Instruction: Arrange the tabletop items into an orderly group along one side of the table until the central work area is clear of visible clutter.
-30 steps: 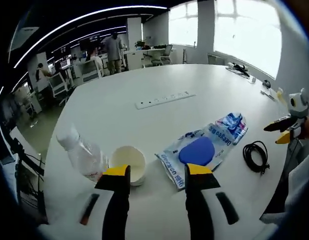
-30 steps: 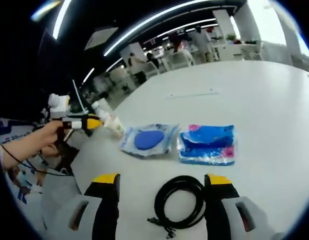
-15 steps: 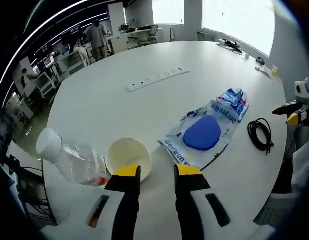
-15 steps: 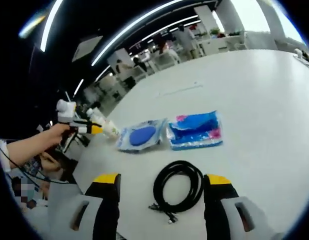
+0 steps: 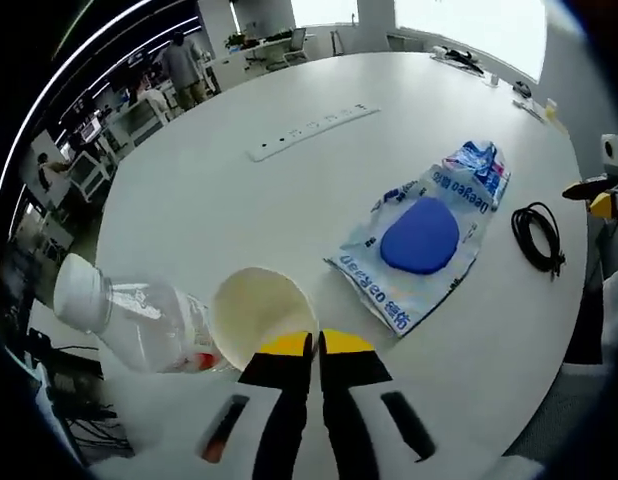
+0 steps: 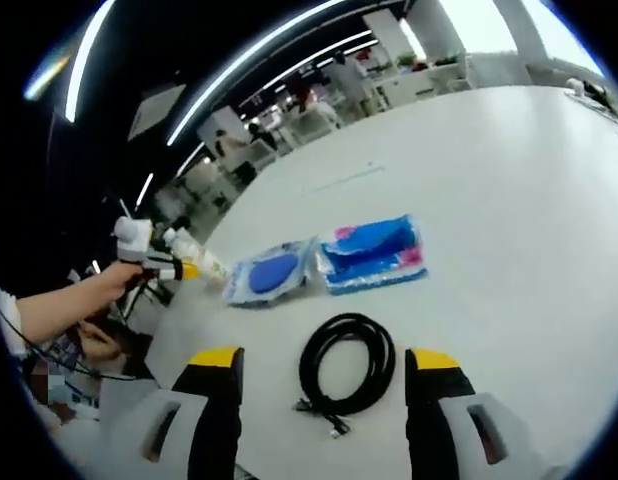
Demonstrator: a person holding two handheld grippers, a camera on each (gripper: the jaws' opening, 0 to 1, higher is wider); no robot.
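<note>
1. In the left gripper view, the left gripper (image 5: 309,345) has its yellow-tipped jaws pressed together at the near rim of a cream paper cup (image 5: 262,317); whether they pinch the rim cannot be told.
2. Touching the cup's far side lies a clear plastic bottle with a white cap (image 5: 129,318), on its side.
3. Past the jaws lies a clear printed plastic bag holding a round blue pad (image 5: 423,240), and beyond it a coiled black cable (image 5: 538,232) near the table edge.
4. A long white power strip (image 5: 309,131) lies farther off on the round white table (image 5: 209,200).
5. In the right gripper view, the right gripper (image 6: 324,362) has its jaws wide apart, flanking the cable without touching it.
6. Beyond sits a blue and pink packet (image 6: 373,252), just beside the bag.
</note>
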